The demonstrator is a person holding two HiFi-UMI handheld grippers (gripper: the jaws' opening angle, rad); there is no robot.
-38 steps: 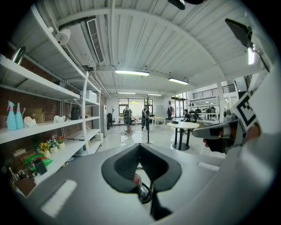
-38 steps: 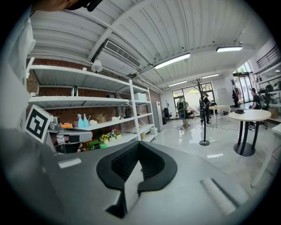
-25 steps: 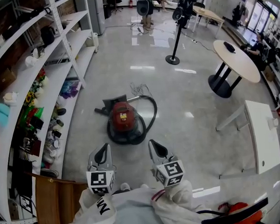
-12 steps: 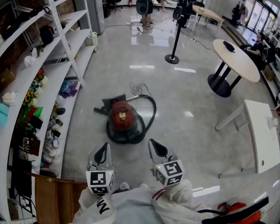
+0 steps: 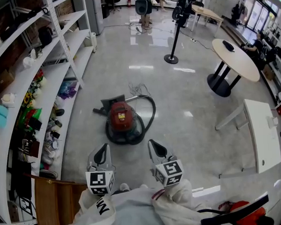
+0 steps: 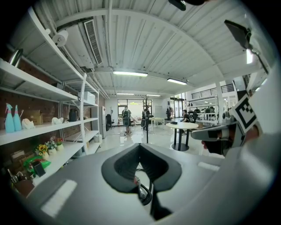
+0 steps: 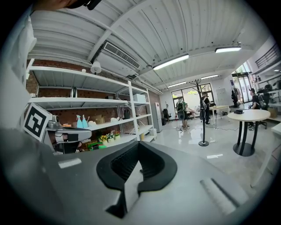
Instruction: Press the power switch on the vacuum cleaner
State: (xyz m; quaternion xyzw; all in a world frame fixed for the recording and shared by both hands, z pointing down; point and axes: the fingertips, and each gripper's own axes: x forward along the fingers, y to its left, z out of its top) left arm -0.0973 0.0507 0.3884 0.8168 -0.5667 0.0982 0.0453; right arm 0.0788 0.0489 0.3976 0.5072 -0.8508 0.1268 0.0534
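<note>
Both tools are closed and carry nothing. The left gripper (image 6: 140, 146) has its jaw tips meeting at the front, with only a thin slit behind them where the pads curve away. The right gripper (image 7: 139, 145) looks the same, and bare floor shows through its slit. In the head view both are held low and close to the person's body, side by side and pointing forward.

The vacuum (image 5: 123, 119) sits on the floor (image 5: 192, 111) straight ahead of them and well apart from both tips. It is a round red body on a dark base, with its hose (image 5: 153, 111) looping round the right side. The top has a small pale patch, but at this size I cannot tell which part is the power switch or whether it is pressed in. Shelves (image 5: 57, 67) run along the left, and a round table (image 5: 234, 56) stands far off to the right.

Over the last second little has changed. The vacuum, the table and the rest of the room have slid slightly up and left in the head view, while the grippers have kept their place at the bottom. I read that as a small shift of the head or body, not a move of the vacuum, and not a reach. Neither tip has come closer to the top of the vacuum, and the jaws look as they did.

For the task, this pose would suit standing ready before going down to the switch, or standing back after a press. Nothing shows whether the machine is running.
</note>
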